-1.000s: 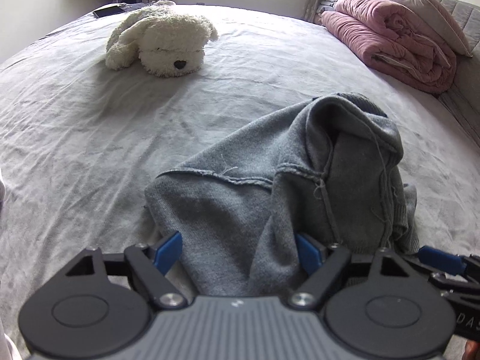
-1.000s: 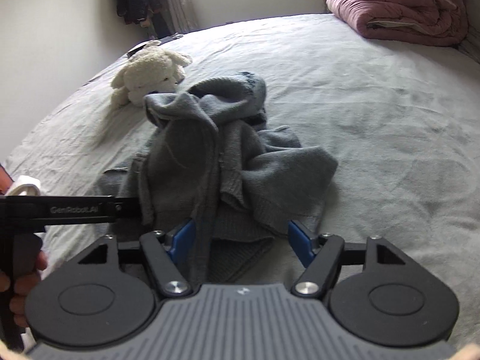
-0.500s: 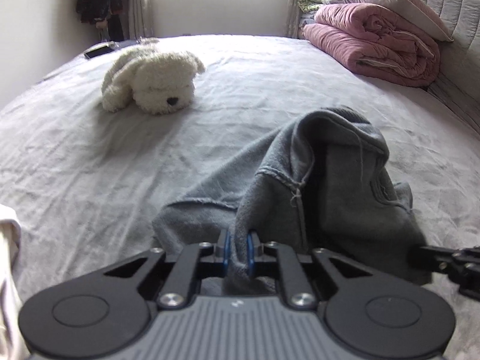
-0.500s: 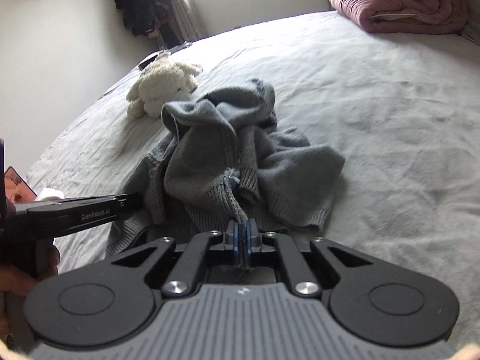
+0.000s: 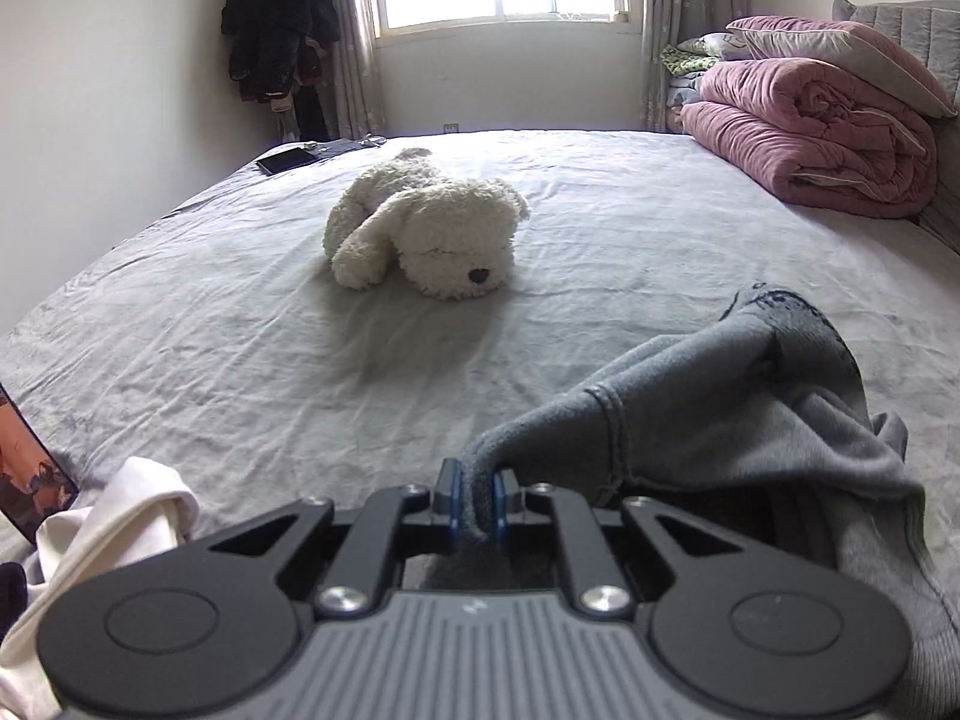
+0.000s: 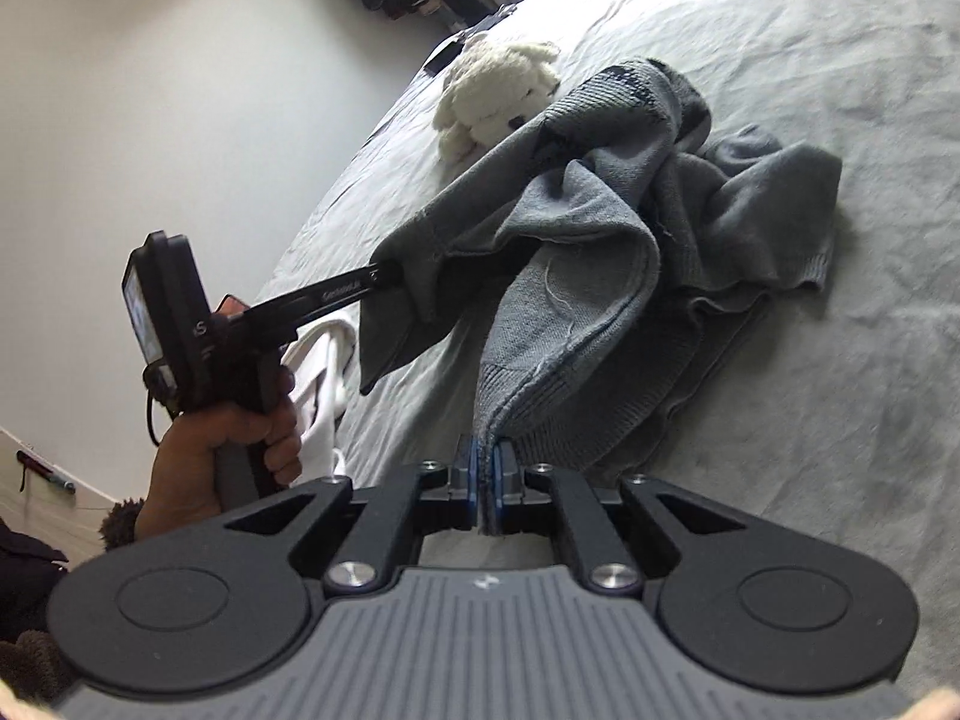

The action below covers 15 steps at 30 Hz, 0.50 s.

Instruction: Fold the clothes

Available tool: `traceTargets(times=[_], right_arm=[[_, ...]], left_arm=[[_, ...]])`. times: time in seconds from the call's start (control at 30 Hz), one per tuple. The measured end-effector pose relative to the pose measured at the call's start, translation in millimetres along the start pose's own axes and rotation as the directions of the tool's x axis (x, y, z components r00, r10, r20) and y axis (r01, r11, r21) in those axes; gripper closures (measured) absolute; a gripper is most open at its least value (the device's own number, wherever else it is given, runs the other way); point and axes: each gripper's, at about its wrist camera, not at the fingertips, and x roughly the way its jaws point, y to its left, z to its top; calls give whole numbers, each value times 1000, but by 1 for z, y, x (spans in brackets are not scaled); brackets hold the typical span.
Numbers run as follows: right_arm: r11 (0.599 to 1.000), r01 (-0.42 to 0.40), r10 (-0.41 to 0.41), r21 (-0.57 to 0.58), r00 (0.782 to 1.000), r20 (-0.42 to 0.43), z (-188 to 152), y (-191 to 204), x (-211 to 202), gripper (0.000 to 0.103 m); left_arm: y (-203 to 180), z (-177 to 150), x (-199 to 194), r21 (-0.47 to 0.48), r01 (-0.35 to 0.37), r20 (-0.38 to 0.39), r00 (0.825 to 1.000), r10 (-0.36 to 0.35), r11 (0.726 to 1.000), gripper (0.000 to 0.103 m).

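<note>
- Grey knit sweater (image 6: 630, 252) heaped on the pale bedsheet (image 6: 840, 60), centre and upper right of the right wrist view; at lower right of the left wrist view too (image 5: 750, 420).
- Left gripper (image 5: 477, 495) pinched tight on a fold of sweater edge, blue pads pressed against the cloth, bottom centre of frame.
- Same left gripper (image 6: 384, 276) at mid left of the right wrist view, held in a bare hand (image 6: 222, 450), a flap of sweater raised off the sheet and hanging from its tip.
- Right gripper (image 6: 486, 480) clamped on a ribbed hem, cloth stretched taut up toward the heap.
- White plush dog (image 5: 426, 228) lying mid frame, well apart from the sweater.
- White garment (image 5: 120, 516) bunched at lower left.
- Pink quilt (image 5: 810, 138) folded at upper right.
- Dark phone (image 5: 287, 161) flat at upper left, near the bed's far corner.
</note>
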Motion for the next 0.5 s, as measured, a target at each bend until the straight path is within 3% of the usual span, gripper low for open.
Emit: traceTargets(times=[0.3,0.37,0.43,0.5], right_arm=[[996,-80,75,-27,986,-150,-9,21,34,95],[997,-76,68,-35,981,-184,-12,23,43,95],[996,-74,64,-42,975,-213,-13,24,52,95],[996,-76,63,-43,969,-240,-14,24,60,95]], left_arm=[[12,-6,-2,2,30,-29,999,-30,1000,88],[11,-6,-2,9,31,-28,999,-31,999,83],[12,-6,-2,10,35,-25,999,-35,999,67],[12,-5,-3,-1,52,-21,998,-52,999,59]])
